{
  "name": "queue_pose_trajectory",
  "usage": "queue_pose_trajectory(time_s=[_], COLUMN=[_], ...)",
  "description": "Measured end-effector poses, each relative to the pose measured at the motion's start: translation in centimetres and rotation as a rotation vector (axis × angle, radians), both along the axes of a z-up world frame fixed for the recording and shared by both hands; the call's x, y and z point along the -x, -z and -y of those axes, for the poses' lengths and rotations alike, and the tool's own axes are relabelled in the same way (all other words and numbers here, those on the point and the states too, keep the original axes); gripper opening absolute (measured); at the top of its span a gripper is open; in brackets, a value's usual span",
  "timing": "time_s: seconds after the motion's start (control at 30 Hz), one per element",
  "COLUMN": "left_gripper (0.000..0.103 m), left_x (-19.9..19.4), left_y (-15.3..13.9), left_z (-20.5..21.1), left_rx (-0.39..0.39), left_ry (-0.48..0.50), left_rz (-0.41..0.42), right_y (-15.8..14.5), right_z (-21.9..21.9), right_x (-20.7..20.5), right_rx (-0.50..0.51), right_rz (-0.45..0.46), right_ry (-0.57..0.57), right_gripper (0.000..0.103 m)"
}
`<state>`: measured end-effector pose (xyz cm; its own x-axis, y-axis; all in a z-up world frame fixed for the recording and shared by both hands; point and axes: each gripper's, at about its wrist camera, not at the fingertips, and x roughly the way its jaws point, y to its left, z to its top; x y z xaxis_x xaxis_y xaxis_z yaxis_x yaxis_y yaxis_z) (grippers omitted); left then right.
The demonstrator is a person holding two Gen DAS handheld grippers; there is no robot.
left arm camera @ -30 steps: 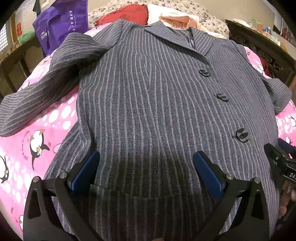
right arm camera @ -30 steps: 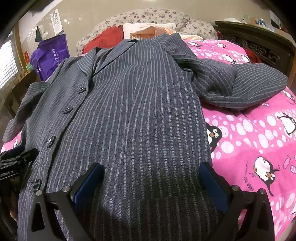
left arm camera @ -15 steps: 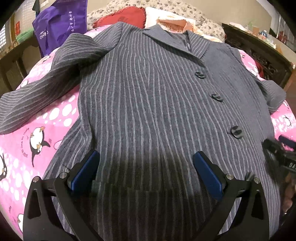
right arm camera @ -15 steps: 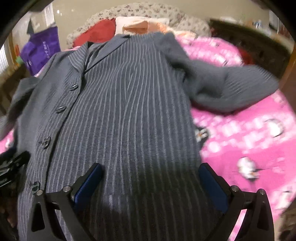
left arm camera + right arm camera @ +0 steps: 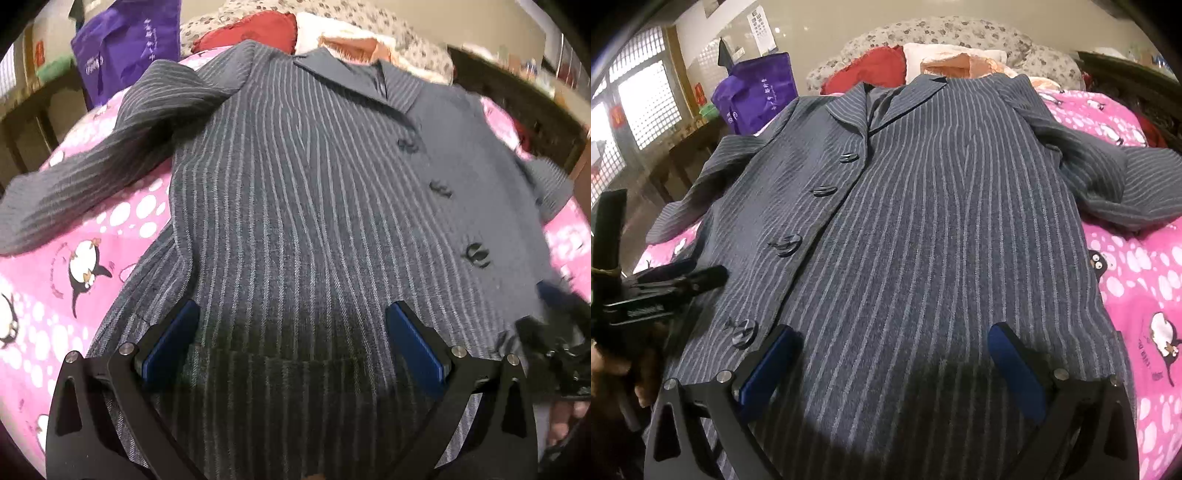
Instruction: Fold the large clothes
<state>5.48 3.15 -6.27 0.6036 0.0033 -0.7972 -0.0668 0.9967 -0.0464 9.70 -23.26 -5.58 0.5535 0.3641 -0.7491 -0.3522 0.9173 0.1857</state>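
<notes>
Purple bag (image 5: 757,92) at far left, off the bed beside a dark wooden stand. Pink penguin bedspread (image 5: 74,266) covers the bed.

Grey pinstripe jacket (image 5: 923,221) lies front-up and buttoned on the bedspread, collar toward the pillows (image 5: 923,55), hem toward the person. It is spread fairly flat, not yet folded.

Left sleeve (image 5: 85,184) is thrown out sideways over the pink cover. Row of dark buttons (image 5: 785,245) runs down the front placket. Right sleeve (image 5: 1108,184) is bunched and doubled on itself at the far side.

Left claw (image 5: 291,339): wide apart, nothing between the blue pads, hovering over the lower front panel above what looks like a pocket flap. Right claw (image 5: 894,363): likewise spread, holding nothing, over the other front panel near the hem (the left tool shows at its left edge, blurred).

Handling, as judged: woven suiting, probably lined, so medium weight with some body. It should crease along a line rather than slump, but the shoulders and collar will resist. Surface looks matte, unlikely to slip from the pads.

Where to grip: cuff or sleeve edge first, to lay each sleeve across the body. Then both hem corners, pinching the full thickness, to carry the hem up toward the collar. Avoid the buttons.
</notes>
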Motion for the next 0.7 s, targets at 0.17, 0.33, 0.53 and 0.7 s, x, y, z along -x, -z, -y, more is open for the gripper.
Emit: queue_pose_trajectory(time_s=[0.17, 0.33, 0.53, 0.7], left_gripper=[0.103, 0.103, 0.103, 0.103], left_x=[-0.5, 0.0, 2.3, 3.5], left_y=[0.0, -0.7, -3.4, -6.2], left_z=[-0.1, 0.1, 1.0, 2.0], left_rx=[-0.010, 0.001, 0.020, 0.010], left_ry=[-0.012, -0.034, -0.028, -0.032], left_rz=[-0.009, -0.096, -0.123, -0.084], right_y=[0.2, -0.3, -3.0, -8.4], right_z=[-0.6, -0.5, 0.0, 2.7], right_x=[0.4, 0.6, 3.6, 8.0], right_rx=[0.038, 0.094, 0.193, 0.051], right_rz=[0.048, -0.064, -0.166, -0.009], right_ry=[0.011, 0.030, 0.072, 0.166], right_gripper=[0.103, 0.103, 0.103, 0.103])
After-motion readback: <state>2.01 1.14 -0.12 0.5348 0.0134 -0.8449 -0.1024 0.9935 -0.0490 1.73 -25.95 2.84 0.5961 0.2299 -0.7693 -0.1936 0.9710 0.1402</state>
